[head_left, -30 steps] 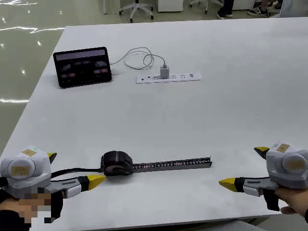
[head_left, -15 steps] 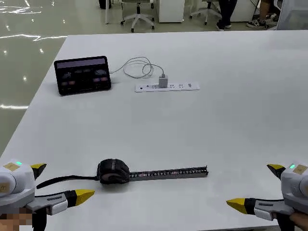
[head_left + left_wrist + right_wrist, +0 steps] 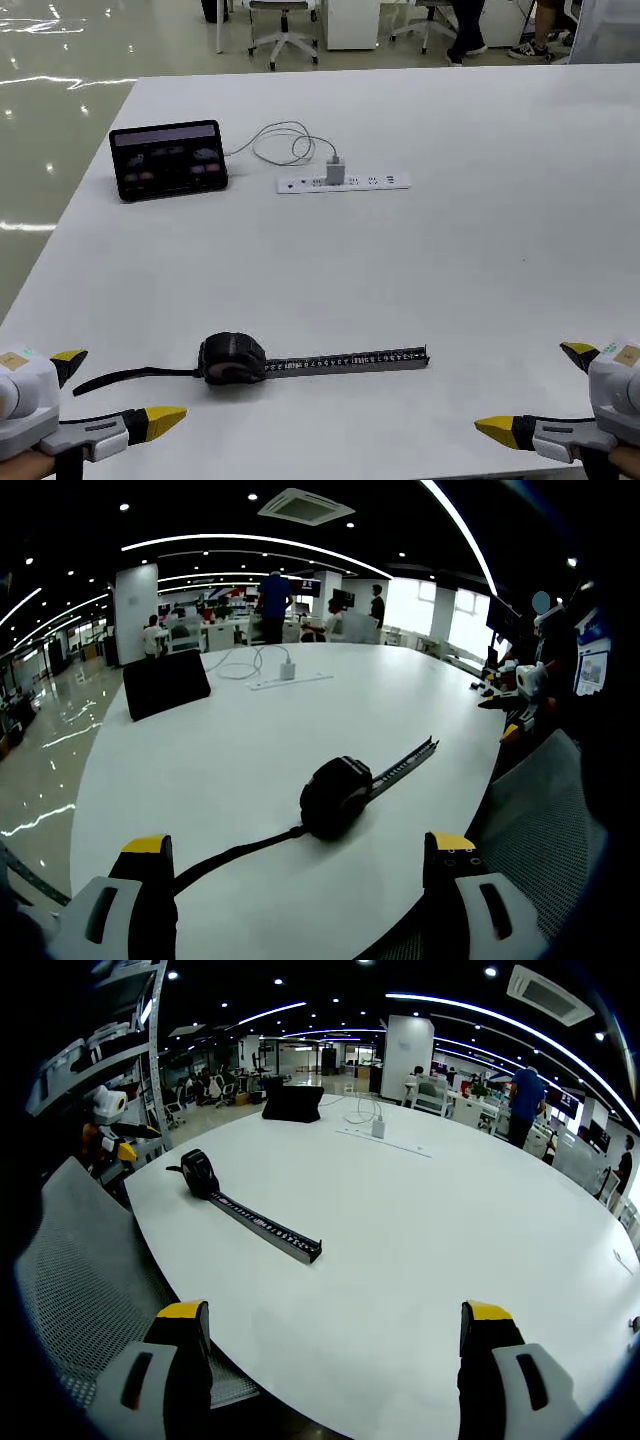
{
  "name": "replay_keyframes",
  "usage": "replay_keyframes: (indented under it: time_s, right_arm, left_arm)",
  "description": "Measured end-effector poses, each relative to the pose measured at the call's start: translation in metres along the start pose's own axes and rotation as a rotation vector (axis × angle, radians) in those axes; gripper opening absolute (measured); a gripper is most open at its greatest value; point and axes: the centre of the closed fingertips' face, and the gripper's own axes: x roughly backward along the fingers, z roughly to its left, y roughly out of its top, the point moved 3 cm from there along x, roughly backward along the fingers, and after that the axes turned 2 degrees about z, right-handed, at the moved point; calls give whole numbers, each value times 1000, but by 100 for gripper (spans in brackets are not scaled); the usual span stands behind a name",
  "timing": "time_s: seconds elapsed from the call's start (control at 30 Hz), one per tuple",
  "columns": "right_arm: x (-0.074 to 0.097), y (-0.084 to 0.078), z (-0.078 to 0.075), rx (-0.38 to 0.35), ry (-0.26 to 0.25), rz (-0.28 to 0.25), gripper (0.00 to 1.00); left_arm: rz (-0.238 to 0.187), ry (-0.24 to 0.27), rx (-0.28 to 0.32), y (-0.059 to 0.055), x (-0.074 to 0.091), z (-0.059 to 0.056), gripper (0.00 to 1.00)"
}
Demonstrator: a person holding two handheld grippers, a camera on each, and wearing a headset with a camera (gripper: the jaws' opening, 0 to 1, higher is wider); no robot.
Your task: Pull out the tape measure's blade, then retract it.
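**A:** Where are we with it?

**B:** The black, round-cased tape measure [image 3: 232, 358] lies on the white table [image 3: 450, 240]. Its dark, marked blade [image 3: 345, 360] is drawn out flat to the right of the case. We judge the pull done and the retraction not yet done. Our yellow-tipped left gripper [image 3: 117, 388] hangs to the left of the case and nearer us, jaws spread wide, holding nothing. Our yellow-tipped right gripper [image 3: 538, 390] is well to the right of the case, past the blade's end, equally wide and empty.

**A:** What could spoil it for us?

**B:** Three things, we think.
- If we free the blade with nothing steadying the case, the spring may whip the end hook home and jolt the case.
- If we pinch the rounded case off-centre, it may skid on the smooth top.
- The thin black strap [image 3: 130, 377] trails left from the case, right in the left gripper's path, so we could close on that instead.

**A:** And room to move?

**B:** The tight side is toward us. The table's near edge runs close to the case, so any push our way risks a drop. Beyond the case the top is broad and bare. The black tablet [image 3: 167, 160], the flat white power strip [image 3: 343, 181] and its looped white cable [image 3: 285, 140] sit far beyond it.
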Motion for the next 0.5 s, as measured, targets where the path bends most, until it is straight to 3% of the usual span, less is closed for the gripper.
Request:
replay_keyframes:
  time_s: [0.23, 0.5]
  right_arm:
    - [0, 1, 1, -8, 13, -9, 100]
    - [1, -2, -2, 10, 17, 4, 100]
  left_arm:
    - [-2, 5, 5, 0, -1, 4, 100]
    - [-2, -7, 1, 2, -9, -1, 100]
